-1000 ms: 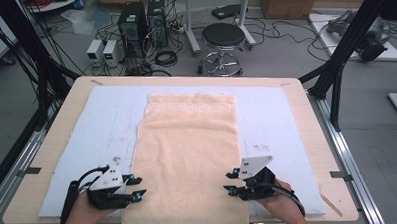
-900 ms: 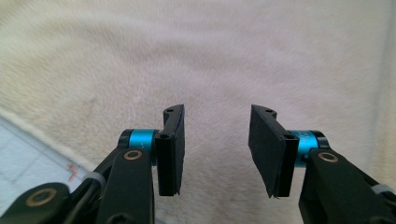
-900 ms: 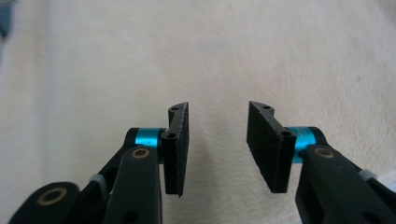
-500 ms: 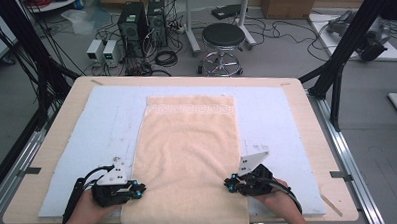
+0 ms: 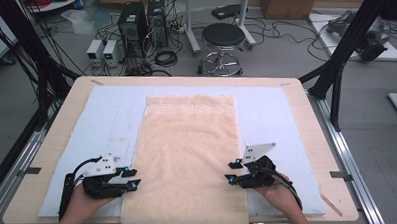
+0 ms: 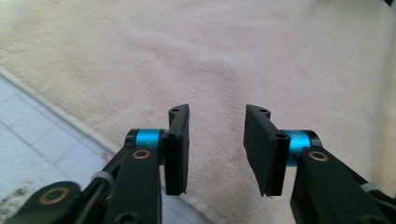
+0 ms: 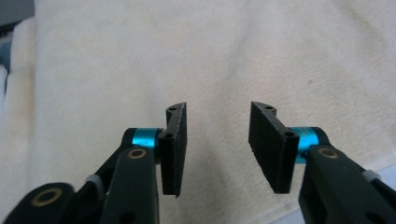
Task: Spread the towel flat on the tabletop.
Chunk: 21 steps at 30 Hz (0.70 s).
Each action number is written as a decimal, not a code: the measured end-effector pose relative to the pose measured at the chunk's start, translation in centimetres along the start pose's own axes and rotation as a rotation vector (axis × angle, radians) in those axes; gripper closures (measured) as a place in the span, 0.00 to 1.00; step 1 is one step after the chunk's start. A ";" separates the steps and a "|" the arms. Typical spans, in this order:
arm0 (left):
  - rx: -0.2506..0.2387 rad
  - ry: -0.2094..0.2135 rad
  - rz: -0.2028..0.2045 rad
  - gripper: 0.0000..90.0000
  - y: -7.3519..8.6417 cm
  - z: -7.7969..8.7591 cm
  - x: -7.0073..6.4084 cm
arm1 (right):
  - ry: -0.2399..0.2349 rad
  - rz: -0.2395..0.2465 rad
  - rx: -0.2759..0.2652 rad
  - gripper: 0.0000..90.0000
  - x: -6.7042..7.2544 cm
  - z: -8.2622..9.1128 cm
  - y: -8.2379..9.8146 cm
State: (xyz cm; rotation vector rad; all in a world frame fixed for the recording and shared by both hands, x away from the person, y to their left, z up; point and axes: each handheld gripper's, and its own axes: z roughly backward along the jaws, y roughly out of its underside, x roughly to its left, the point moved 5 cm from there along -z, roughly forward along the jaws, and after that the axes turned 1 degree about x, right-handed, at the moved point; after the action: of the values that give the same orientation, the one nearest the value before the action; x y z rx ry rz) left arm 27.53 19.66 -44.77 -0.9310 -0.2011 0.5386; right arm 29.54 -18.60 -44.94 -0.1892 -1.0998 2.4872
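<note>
A peach towel [image 5: 190, 152] lies flat along the middle of a pale blue mat [image 5: 106, 120], its near end hanging over the table's front edge. My left gripper [image 5: 133, 178] sits at the towel's left edge, pointing inward. In the left gripper view the towel [image 6: 233, 60] spreads under the left gripper [image 6: 217, 112], whose jaws have just been opening with nothing between them. My right gripper [image 5: 232, 172] sits at the towel's right edge, facing the left one. Seen from the right gripper view, the right gripper [image 7: 218, 109] has also just been opening, empty above the towel [image 7: 210, 51].
The wooden table [image 5: 306, 103] ends just beyond the mat on every side. Black frame posts [image 5: 349, 41] stand at the right and left. A stool [image 5: 223, 38], computers [image 5: 133, 24] and cables lie on the floor behind the table.
Both grippers' jaws closed half a second ago and now stand apart again. Both hands have stayed at the towel's side edges.
</note>
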 end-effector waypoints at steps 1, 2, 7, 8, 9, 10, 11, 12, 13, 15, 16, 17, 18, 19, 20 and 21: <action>-0.009 -0.004 0.010 0.63 -0.2 -0.1 0.2 | 0.013 -0.011 -0.004 0.55 -0.3 0.0 -0.1; -0.015 -0.008 0.015 0.61 -0.4 -0.2 0.4 | 0.017 -0.025 -0.010 0.52 -0.6 0.0 -0.3; -0.029 -0.068 0.041 0.47 -1.5 -0.9 1.5 | 0.061 -0.069 -0.027 0.40 -2.2 -0.2 -1.1; -0.037 -0.068 0.052 0.44 -1.7 -1.0 1.8 | 0.070 -0.078 -0.028 0.38 -2.5 -0.3 -1.3; -0.040 -0.068 0.064 0.41 -1.9 -1.1 2.0 | 0.079 -0.079 -0.032 0.36 -2.9 -0.4 -1.4; -0.043 -0.071 0.075 0.39 -2.0 -1.2 2.3 | 0.086 -0.087 -0.034 0.34 -3.1 -0.4 -1.6; -0.049 -0.085 0.075 0.39 -2.1 -1.1 2.5 | 0.091 -0.086 -0.036 0.33 -3.5 -0.6 -1.8; -0.058 -0.093 0.078 0.38 -2.2 -1.1 2.5 | 0.093 -0.093 -0.036 0.32 -3.7 -0.7 -1.8; -0.062 -0.101 0.076 0.37 -2.3 -1.1 2.7 | 0.095 -0.089 -0.040 0.32 -3.9 -0.8 -1.9; -0.074 -0.115 0.079 0.35 -2.3 -0.9 2.8 | 0.106 -0.100 -0.056 0.30 -4.4 -1.0 -2.1; -0.073 -0.117 0.077 0.34 -2.3 -0.8 2.8 | 0.104 -0.108 -0.059 0.29 -4.5 -1.0 -2.1; -0.085 -0.119 0.083 0.34 -2.3 -0.7 2.8 | 0.106 -0.110 -0.060 0.29 -4.6 -1.0 -2.1; -0.085 -0.125 0.080 0.34 -2.2 -0.6 2.9 | 0.111 -0.105 -0.062 0.29 -4.6 -1.0 -2.0; -0.089 -0.124 0.083 0.34 -2.2 -0.6 2.9 | 0.112 -0.109 -0.065 0.29 -4.6 -0.9 -2.0; -0.087 -0.129 0.080 0.33 -2.2 -0.5 2.9 | 0.114 -0.113 -0.067 0.29 -4.6 -0.8 -2.1; -0.089 -0.129 0.079 0.33 -2.2 -0.6 2.9 | 0.118 -0.113 -0.071 0.29 -4.6 -0.7 -2.1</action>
State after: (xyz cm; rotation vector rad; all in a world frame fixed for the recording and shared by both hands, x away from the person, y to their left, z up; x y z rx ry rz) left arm 30.97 19.68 -43.48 -0.9941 -0.3076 0.6680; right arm 34.54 -18.81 -44.08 -0.2828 -1.1193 2.3088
